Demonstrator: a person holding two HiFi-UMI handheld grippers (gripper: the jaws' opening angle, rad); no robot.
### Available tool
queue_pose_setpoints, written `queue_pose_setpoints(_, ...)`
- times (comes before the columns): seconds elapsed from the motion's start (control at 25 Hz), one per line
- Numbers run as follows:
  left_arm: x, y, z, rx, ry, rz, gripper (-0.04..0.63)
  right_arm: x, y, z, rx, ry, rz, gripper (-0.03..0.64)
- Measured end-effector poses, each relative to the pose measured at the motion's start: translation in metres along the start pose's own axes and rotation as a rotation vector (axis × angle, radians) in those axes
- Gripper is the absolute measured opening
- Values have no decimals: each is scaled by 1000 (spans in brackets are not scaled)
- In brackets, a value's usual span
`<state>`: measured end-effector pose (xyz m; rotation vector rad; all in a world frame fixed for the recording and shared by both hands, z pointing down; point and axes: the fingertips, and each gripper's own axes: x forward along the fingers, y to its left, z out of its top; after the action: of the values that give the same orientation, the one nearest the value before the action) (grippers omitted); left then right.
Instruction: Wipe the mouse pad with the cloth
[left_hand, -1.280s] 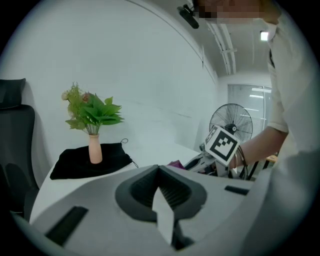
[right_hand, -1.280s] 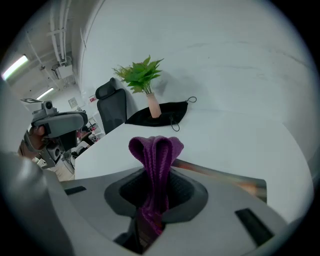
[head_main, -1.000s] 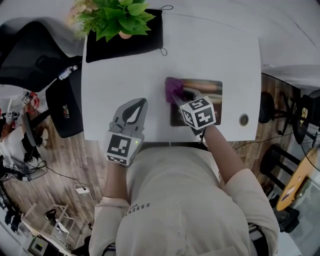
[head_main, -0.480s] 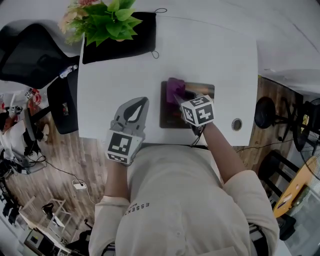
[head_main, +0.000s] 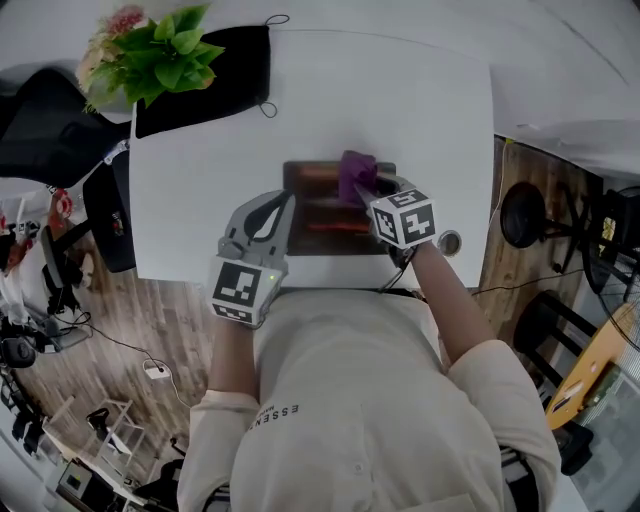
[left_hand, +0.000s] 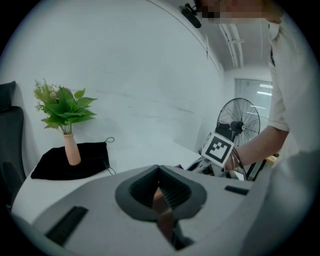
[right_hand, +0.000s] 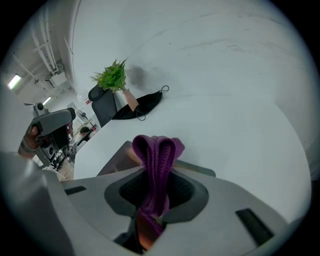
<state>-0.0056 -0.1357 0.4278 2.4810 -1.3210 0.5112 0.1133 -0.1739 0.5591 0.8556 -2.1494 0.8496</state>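
Mouse pad (head_main: 315, 205) lies at the near edge of the table (head_main: 400, 100). Cloth (head_main: 356, 176), clamped in the right gripper (head_main: 366, 192), has travelled from the pad's left edge to right of centre within 1 s, so a wiping stroke looks under way. Left gripper (head_main: 282, 205) is closed on nothing, at the pad's left edge.

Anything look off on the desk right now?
Nothing stands out. The dark rectangular mouse pad lies flat on the white table, the purple knitted cloth is clamped in the right tool, and the pink vase of greenery stands upright.
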Motion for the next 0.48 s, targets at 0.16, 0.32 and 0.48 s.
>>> queue_pose_setpoints(0.16, 8, -12, -1, 0, 7, 3, 2, -12, -19, -8, 11, -4, -16, 89)
queue_pose_setpoints(0.32, 13, -23, -1, -2, 7, 9, 2, -27, -42, -18, 37, -9, -44, 89)
queue_pose_setpoints(0.48, 15, -33, -3, -1, 16, -1, 2, -42, -63, -28, 87, -19, -80, 89)
